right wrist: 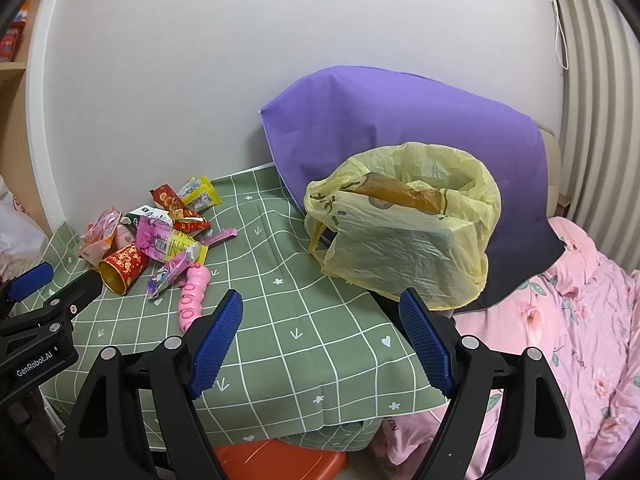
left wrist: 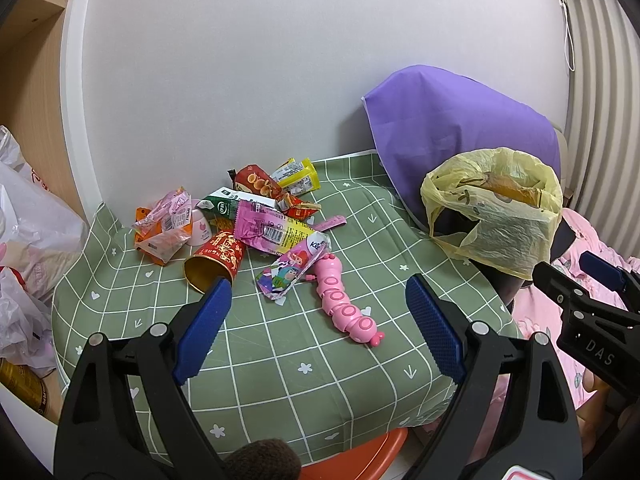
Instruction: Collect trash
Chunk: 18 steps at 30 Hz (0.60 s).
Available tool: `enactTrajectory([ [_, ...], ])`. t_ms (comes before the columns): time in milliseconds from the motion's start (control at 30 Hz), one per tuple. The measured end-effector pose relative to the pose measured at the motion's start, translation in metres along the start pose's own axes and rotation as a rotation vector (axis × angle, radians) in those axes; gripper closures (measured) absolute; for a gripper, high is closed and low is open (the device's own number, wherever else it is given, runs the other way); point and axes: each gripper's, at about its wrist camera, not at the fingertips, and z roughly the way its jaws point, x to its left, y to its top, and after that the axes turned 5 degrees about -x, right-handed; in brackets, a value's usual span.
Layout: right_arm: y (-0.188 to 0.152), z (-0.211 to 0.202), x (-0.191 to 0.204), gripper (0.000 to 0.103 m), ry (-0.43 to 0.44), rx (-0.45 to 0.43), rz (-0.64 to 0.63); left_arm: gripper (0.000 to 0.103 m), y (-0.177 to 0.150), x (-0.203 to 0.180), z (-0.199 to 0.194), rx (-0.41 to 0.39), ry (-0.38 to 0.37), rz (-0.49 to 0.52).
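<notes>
A heap of snack wrappers [left wrist: 260, 216] [right wrist: 168, 224] lies at the far left of a table under a green checked cloth [left wrist: 280, 360] [right wrist: 288, 320]. A red and gold paper cup [left wrist: 214, 266] [right wrist: 120, 266] lies on its side at the heap's front. A pink caterpillar toy [left wrist: 344, 304] [right wrist: 192, 296] lies beside it. An open yellow plastic bag [left wrist: 496, 212] [right wrist: 404, 224] stands at the table's right edge. My left gripper [left wrist: 320, 316] hovers open above the table's front, empty. My right gripper [right wrist: 320, 328] is open and empty, in front of the bag.
A purple cloth [left wrist: 460, 128] [right wrist: 400, 128] covers something behind the yellow bag. A pink floral quilt [right wrist: 568, 320] lies to the right. White plastic bags [left wrist: 24, 240] sit left of the table. An orange stool [right wrist: 276, 460] is under the table's front edge.
</notes>
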Motion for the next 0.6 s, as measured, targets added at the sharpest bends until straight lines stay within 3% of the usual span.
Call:
enactTrajectory([
  [600,-0.0008,0.0018,0.0002,0.026,0.002,0.002,0.002,0.019,0.0006,0.0001,0.0001,-0.002,0.001,-0.003],
])
